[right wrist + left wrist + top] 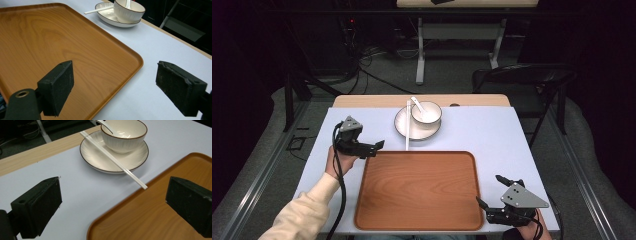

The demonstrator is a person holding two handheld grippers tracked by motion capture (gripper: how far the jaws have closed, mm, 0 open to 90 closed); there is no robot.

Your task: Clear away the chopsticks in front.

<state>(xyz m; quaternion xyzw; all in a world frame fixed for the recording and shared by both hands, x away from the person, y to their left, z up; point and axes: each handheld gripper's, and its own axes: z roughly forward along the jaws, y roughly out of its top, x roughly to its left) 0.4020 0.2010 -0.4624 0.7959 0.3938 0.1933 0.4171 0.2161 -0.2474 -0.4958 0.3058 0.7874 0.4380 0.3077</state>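
Observation:
A brown wooden tray lies bare at the table's front middle. Behind it a white bowl with a white spoon in it stands on a white plate. White chopsticks lean from the plate's rim down to the table by the tray's far edge. My left gripper hovers open over the tray's far left corner. My right gripper is open at the tray's near right corner, holding nothing.
A pale blue mat covers the table, with a wooden strip along the far edge. A black folding chair stands beyond the far right corner. Cables lie on the floor and another table's legs stand farther back.

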